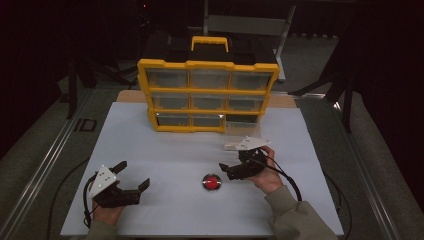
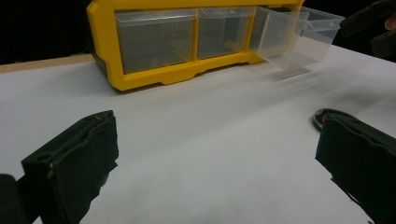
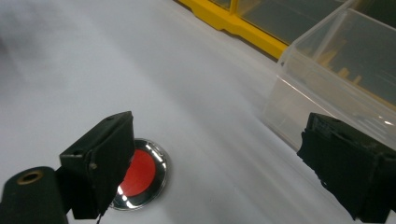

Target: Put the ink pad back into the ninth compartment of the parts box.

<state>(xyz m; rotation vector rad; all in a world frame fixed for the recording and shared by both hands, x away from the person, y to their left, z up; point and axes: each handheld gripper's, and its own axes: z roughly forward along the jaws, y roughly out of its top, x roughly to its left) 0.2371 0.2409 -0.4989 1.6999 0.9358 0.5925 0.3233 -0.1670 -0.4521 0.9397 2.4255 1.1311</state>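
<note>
Both grippers are held open and empty: the left gripper point(image 1: 131, 176) near the worktop's point(image 1: 165, 150) front-left corner, the right gripper point(image 1: 226, 169) beside the red button point(image 1: 211, 182). The clear drawer point(image 1: 242, 131) is pulled out, and the button is probably meant for it. The button should be pinched at its sides.

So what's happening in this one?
A person holds a gripper in each hand over a white table. Both the left gripper and the right gripper are open and hold nothing. A yellow organizer stands at the back, its bottom right drawer pulled out. A red button sits beside the right gripper.
</note>
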